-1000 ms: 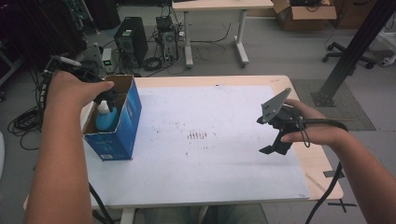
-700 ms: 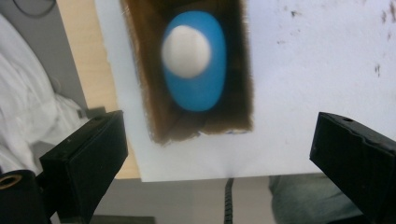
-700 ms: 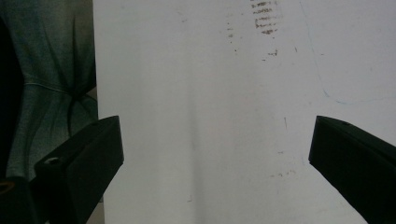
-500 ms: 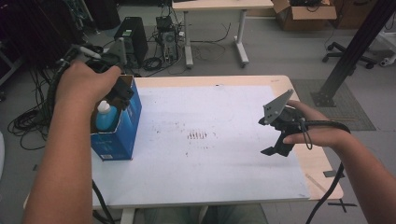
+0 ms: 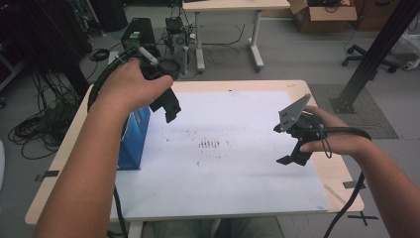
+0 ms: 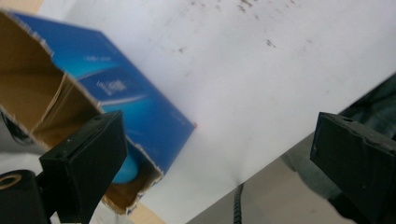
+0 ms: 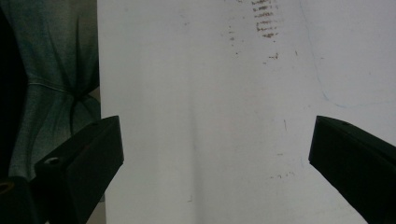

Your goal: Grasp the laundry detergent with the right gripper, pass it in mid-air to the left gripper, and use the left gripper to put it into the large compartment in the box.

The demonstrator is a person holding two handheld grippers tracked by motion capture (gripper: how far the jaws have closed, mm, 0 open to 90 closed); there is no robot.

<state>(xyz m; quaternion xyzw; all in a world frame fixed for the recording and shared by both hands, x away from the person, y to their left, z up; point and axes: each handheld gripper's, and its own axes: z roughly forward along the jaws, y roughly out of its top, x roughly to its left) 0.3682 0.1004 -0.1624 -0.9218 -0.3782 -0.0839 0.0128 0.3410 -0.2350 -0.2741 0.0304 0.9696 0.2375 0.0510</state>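
Observation:
An open blue carton [image 5: 134,138] stands at the left of the table. In the left gripper view the blue carton [image 6: 133,100] shows its brown inside, with a light blue object [image 6: 125,169] low in it. My left gripper [image 5: 171,110] hovers just right of the carton's top, over the white sheet. My left gripper [image 6: 217,140] is open, jaws wide apart with nothing between them. My right gripper [image 5: 293,148] hangs above the sheet's right part. My right gripper [image 7: 212,135] is open and empty over bare sheet.
A white sheet [image 5: 237,168] with small dark smudges [image 5: 210,144] covers most of the wooden table [image 5: 342,184]. Beyond the far edge, computer cases [image 5: 141,30], cables and another desk [image 5: 233,6] are on the floor. A black post [image 5: 376,52] rises at the back right.
My left gripper has lifted away from the carton's opening and swung right, over the sheet's left side. The carton stays put. The right gripper has barely moved.

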